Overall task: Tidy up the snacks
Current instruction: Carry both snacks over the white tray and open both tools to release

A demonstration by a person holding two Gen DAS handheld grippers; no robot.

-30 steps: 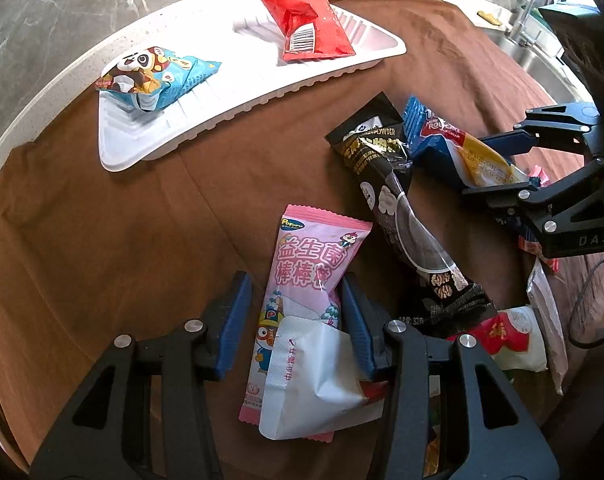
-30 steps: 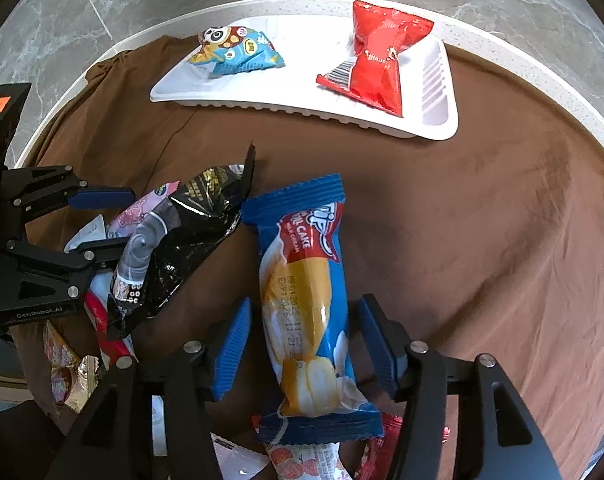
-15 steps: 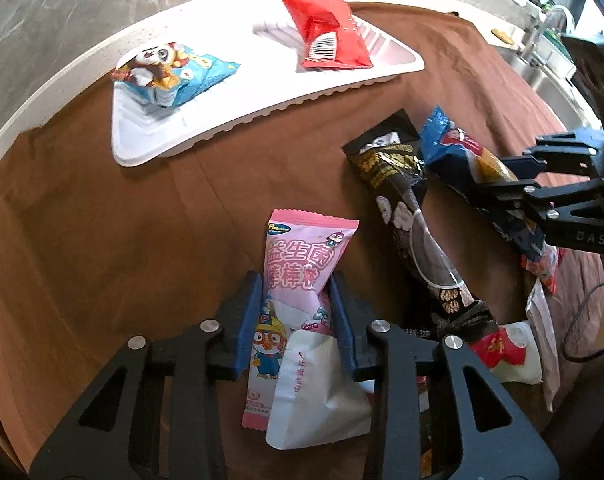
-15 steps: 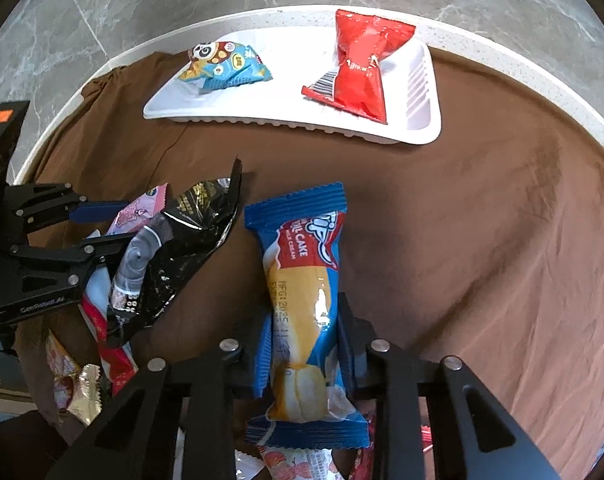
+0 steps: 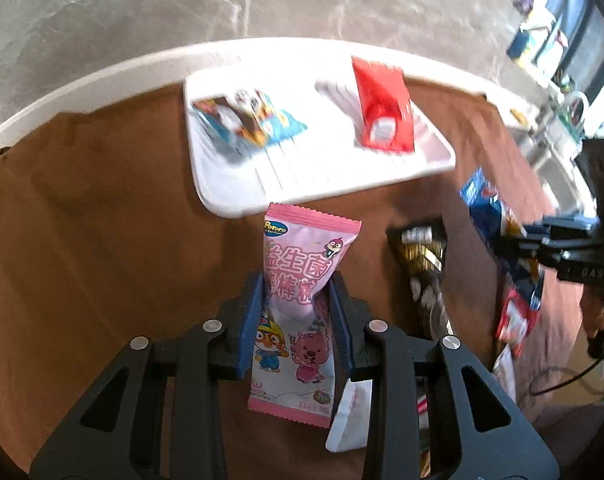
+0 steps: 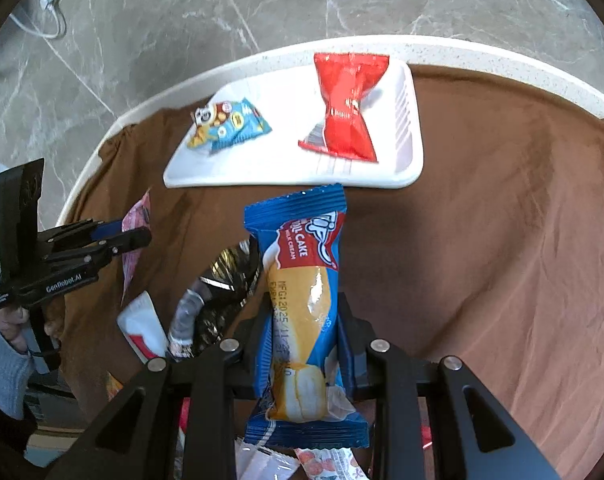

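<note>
Brown cloth covers my round desk (image 6: 502,240), with grey marble floor beyond it. Nearest me, my left tool (image 5: 295,316) is clamped on a pink snack packet (image 5: 298,312), and my right tool (image 6: 304,340) is shut tight on a blue cake bar (image 6: 302,300); both packets look lifted clear of the cloth. At twelve o'clock, at the desk's far edge, sits a white tray (image 6: 406,168) holding a blue cartoon snack bag (image 6: 230,124) and a red packet (image 6: 348,108). I judge this the carrying step: next, each packet goes forward onto a bare part of the tray. Loose between my tools lie a black packet (image 5: 422,264) and a white sachet (image 6: 142,328), low enough not to block the path.
</note>
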